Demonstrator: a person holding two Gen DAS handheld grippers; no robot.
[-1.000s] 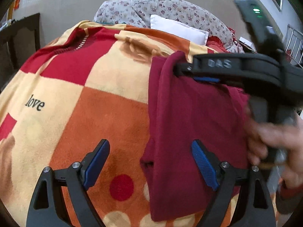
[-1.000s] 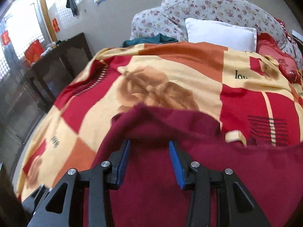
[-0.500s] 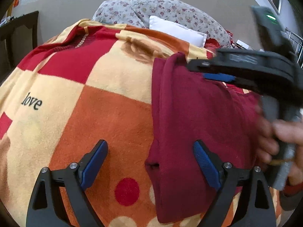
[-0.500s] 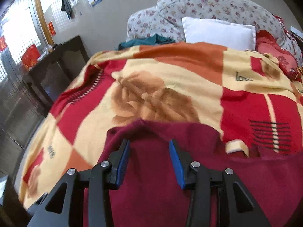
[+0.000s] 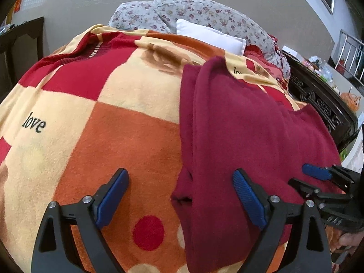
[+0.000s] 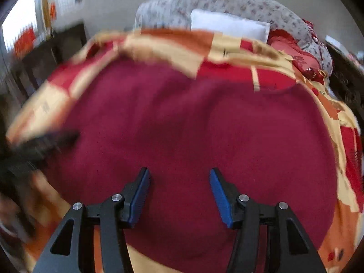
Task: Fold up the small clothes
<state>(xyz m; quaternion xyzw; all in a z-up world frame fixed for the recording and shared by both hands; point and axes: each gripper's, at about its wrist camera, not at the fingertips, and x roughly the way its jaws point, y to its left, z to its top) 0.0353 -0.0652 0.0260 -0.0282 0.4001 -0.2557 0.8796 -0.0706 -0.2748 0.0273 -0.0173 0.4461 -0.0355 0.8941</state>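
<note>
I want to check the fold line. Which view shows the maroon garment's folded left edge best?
The left wrist view: the maroon garment is sharp there, and its folded edge runs down the blanket between the open left gripper fingers. The right wrist view is motion-blurred and shows only the garment's broad flat top.

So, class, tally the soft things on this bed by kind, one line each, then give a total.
Maroon garment: 1
Patchwork blanket: 1
White pillow: 1
Floral bedding bundle: 1
Total: 4
</note>
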